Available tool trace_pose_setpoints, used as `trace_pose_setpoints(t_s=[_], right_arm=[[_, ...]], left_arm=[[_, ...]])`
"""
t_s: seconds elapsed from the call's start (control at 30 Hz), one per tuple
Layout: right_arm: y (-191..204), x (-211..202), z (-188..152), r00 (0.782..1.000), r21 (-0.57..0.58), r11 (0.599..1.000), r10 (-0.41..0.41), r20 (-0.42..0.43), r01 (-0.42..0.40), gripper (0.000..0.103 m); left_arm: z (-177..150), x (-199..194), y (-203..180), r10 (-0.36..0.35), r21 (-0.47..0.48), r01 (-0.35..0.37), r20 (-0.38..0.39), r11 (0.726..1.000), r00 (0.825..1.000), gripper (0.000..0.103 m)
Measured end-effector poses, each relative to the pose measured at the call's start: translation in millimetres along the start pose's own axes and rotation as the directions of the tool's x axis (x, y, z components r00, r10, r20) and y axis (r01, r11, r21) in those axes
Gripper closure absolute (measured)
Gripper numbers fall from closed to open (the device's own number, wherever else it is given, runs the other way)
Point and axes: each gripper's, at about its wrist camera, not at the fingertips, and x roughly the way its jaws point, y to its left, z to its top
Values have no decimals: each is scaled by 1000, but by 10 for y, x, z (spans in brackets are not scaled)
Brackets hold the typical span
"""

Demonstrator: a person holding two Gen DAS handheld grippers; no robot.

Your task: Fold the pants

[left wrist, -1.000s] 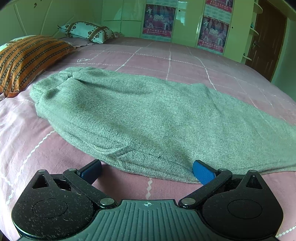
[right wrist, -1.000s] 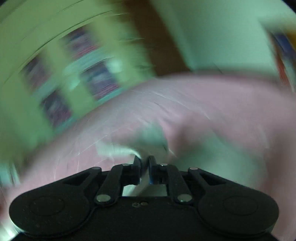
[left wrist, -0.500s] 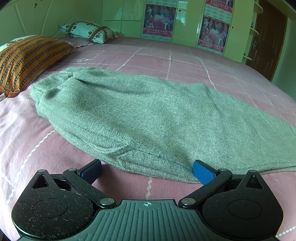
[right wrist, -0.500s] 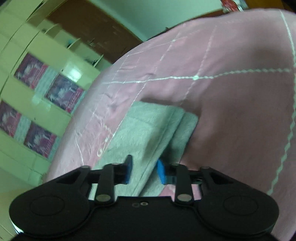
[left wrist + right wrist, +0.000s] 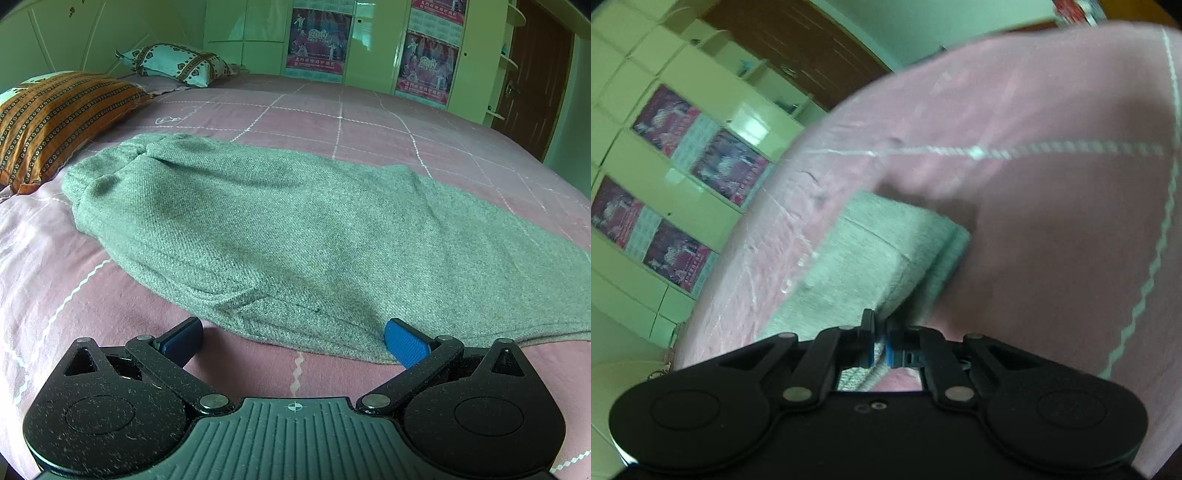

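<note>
The right gripper (image 5: 881,345) is now pinched nearly shut on the pants (image 5: 295,236), its blue pads squeezing a ridge of grey cloth near the hem. Half a second ago the jaws stood apart over that same fabric, and a second ago the view was a blur of motion with the jaws together. So the right hand has swung in, opened and clamped. The picture is a little smeared, so how much cloth lies between the pads is hard to judge; it looks like the edge of both stacked legs, though it may be only the upper one.

This means the leg end is probably in hand and ready to be lifted and carried toward the waistband for the next fold.

The left gripper (image 5: 293,339) has not moved across the three moments. Its jaws are spread wide and hold nothing, resting low on the bed (image 5: 369,122) at its near edge, with the right pad just touching the near border of the pants and the left pad on bare sheet.

The pants lie flat across the middle of the bed, legs already doubled, waistband bunched toward the striped pillow (image 5: 55,118) at the head end, legs running off toward the foot.
</note>
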Motion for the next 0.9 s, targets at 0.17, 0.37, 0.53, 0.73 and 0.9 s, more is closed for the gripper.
trace_pose_setpoints(t_s=[0.17,0.37,0.53,0.73,0.9], right_arm=[[-144,107,34,996,25,1000,-10,-93,13,102],[-299,-383,144,1000,72,997,9,25,-11,88],[-477,-241,144,1000,132,991,-16,-27,20,92],[-329,18,142,996,81,997,-10,-92,17,93],[-261,147,174,993,24,1000,13,-118,-11,103]], left_arm=[[0,1,5,-1,0,1,0,1000,1000,0],[-9,10,-7,3,4,-3,3,1000,1000,0],[-11,7,-9,2,2,-2,2,1000,1000,0],[-19,-1,-19,9,0,-9,4,1000,1000,0],[-22,-6,-20,9,0,-9,3,1000,1000,0]])
